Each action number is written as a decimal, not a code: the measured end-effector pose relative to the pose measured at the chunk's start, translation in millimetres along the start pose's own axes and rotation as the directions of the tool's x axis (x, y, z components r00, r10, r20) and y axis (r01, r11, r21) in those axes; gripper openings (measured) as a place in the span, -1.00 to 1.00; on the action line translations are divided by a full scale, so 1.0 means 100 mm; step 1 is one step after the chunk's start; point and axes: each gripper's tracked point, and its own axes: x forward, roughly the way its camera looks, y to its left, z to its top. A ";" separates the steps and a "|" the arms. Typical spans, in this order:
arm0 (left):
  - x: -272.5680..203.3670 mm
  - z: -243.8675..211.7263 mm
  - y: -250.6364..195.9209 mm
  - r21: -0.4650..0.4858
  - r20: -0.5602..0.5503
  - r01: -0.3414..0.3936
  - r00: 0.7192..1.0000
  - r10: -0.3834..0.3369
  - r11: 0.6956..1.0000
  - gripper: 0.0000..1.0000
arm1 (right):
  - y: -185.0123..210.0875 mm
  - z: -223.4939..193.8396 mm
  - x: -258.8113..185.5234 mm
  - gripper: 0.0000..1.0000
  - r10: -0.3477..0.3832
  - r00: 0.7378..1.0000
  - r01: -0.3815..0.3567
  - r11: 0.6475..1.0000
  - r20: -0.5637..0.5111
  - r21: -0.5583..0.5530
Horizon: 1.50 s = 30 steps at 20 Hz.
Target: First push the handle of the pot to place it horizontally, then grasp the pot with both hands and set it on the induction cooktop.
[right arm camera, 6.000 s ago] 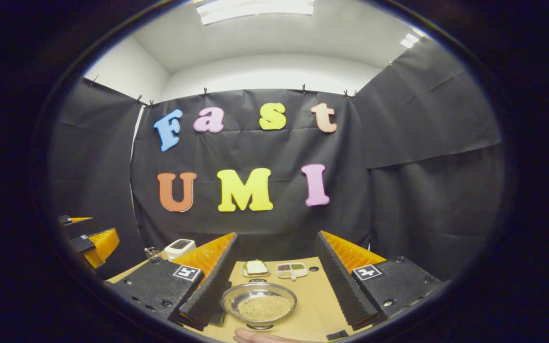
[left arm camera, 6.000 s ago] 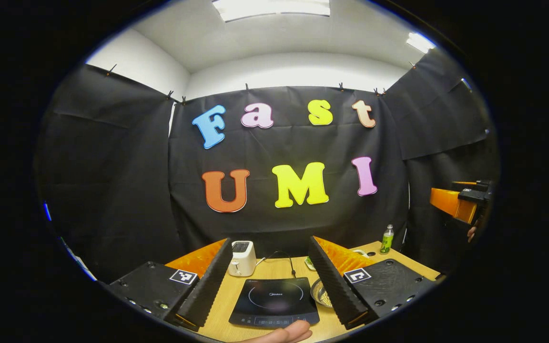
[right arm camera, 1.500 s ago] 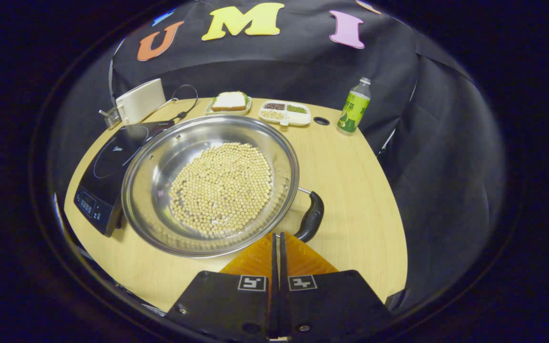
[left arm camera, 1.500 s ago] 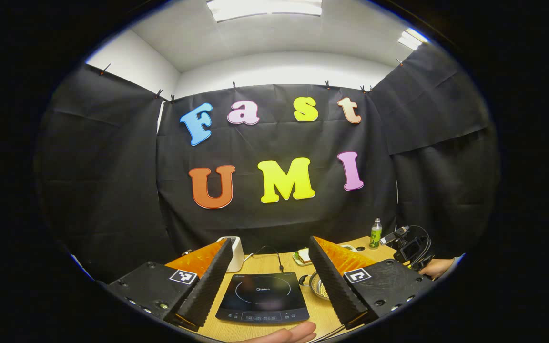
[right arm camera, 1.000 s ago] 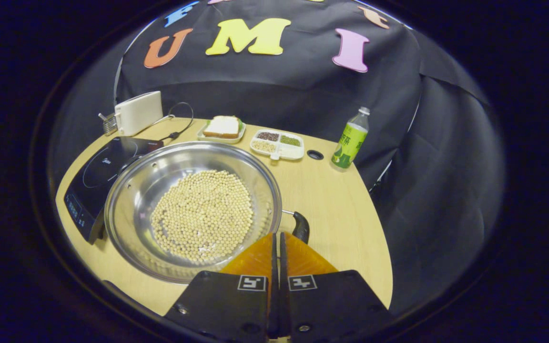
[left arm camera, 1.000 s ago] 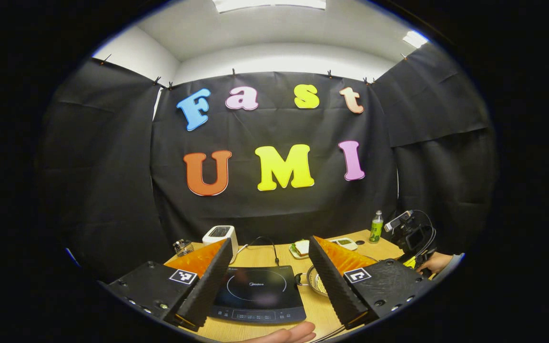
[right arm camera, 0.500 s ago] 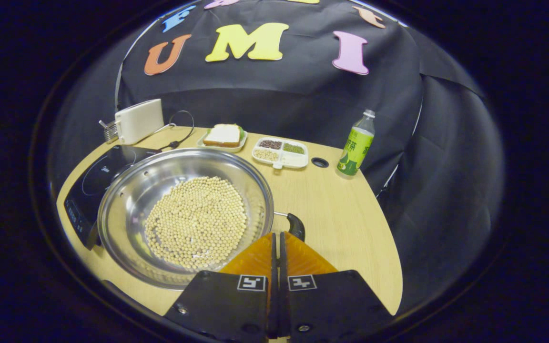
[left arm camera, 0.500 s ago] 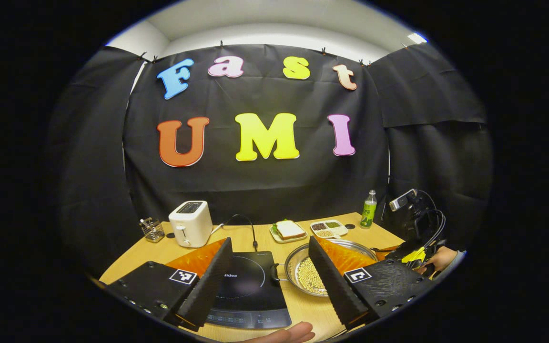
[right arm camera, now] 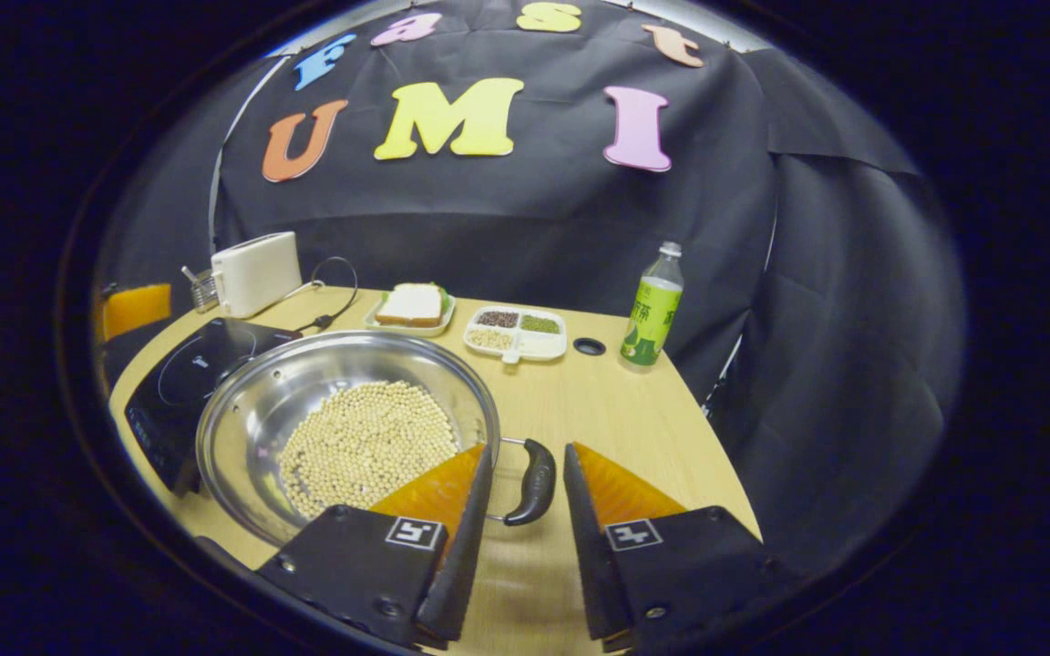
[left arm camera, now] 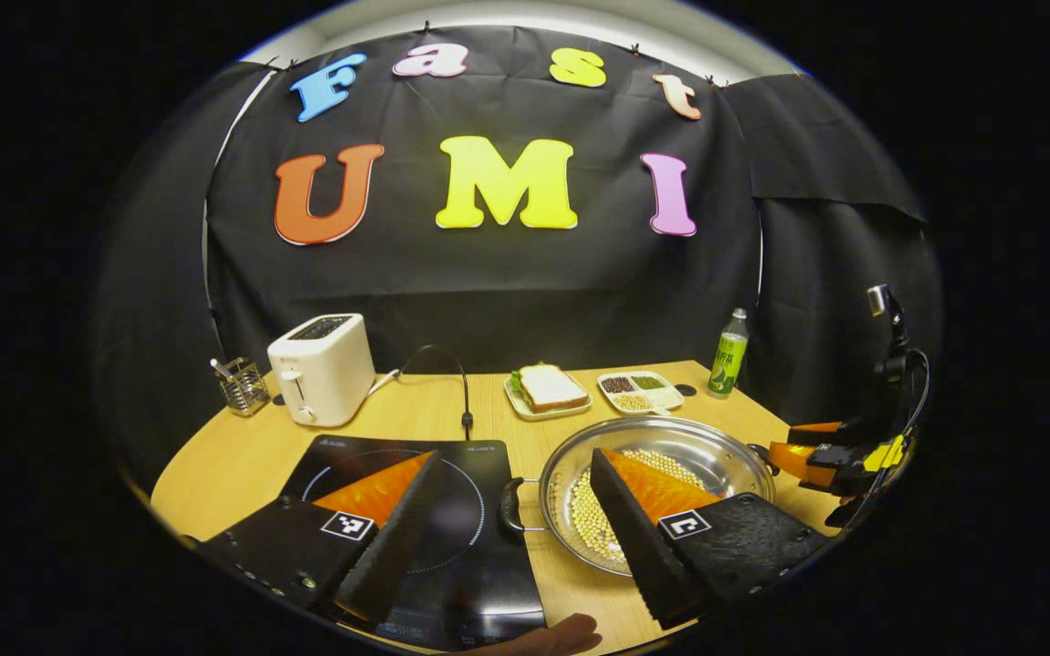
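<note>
One pot (right arm camera: pixel 343 428) with two side handles is sitting on the bench (right arm camera: pixel 616 428), holding too many pale beans to count. Also standing there are one induction cooktop (left arm camera: pixel 425 510), one toaster (left arm camera: pixel 323 367), one bottle (right arm camera: pixel 651 310) and one wire caddy (left arm camera: pixel 242 385). One plate with a sandwich (left arm camera: pixel 548 390) and one divided dish (right arm camera: pixel 516 333) with three filled compartments are lying behind the pot.

Pot (right arm camera: pixel 343 428) on table (right arm camera: pixel 634 428), just right of induction cooktop (left arm camera: pixel 434 510). Toaster (left arm camera: pixel 320 369) at far left edge; sandwich plate (right arm camera: pixel 411 310), divided dish (right arm camera: pixel 516 333), bottle (right arm camera: pixel 653 310) along far edge.
</note>
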 end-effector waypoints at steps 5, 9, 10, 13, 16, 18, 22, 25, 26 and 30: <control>0.27 -0.22 -0.04 0.048 -0.044 -0.014 0.999 0.016 0.999 0.94 | 0.00 0.12 -0.16 0.79 0.006 0.998 -0.009 0.999 0.063 0.050; 0.45 -0.38 -0.09 0.036 -0.094 -0.018 0.995 0.021 0.999 0.94 | -0.04 0.09 -0.09 0.79 -0.012 0.999 0.008 0.996 0.049 0.086; 0.49 -0.39 -0.08 0.037 -0.099 -0.022 0.995 0.026 0.999 0.94 | -0.05 0.08 -0.05 0.79 -0.014 0.999 0.010 0.995 0.041 0.094; 0.59 -0.49 -0.08 0.037 -0.141 -0.028 0.989 0.033 0.999 0.93 | -0.05 -0.04 0.11 0.79 -0.017 1.000 0.018 0.993 -0.010 0.118; 0.67 -0.62 -0.02 0.055 -0.200 -0.054 0.978 0.064 0.997 0.93 | -0.06 -0.20 0.30 0.86 -0.021 0.997 0.031 0.989 -0.074 0.144; 0.71 -0.74 -0.07 0.036 -0.242 -0.037 0.969 0.044 0.999 0.94 | -0.07 -0.26 0.40 0.80 -0.020 0.995 0.036 0.987 -0.098 0.155; 0.77 -0.84 0.03 0.046 -0.267 -0.056 0.962 0.066 0.997 0.84 | 0.00 -0.37 0.49 0.79 0.008 0.992 0.017 0.982 -0.129 0.188; 0.83 -0.88 0.02 0.023 -0.273 -0.048 0.960 0.053 0.999 0.60 | 0.04 -0.40 0.54 0.77 0.025 0.990 0.003 0.981 -0.139 0.193; 0.85 -0.88 0.06 0.027 -0.269 -0.049 0.962 0.055 0.998 0.80 | 0.06 -0.39 0.54 0.77 0.034 0.990 -0.005 0.979 -0.136 0.203; 0.86 -0.87 0.03 0.017 -0.262 -0.052 0.963 0.054 0.999 0.39 | 0.15 -0.46 0.57 0.67 0.050 0.984 -0.004 0.965 -0.170 0.264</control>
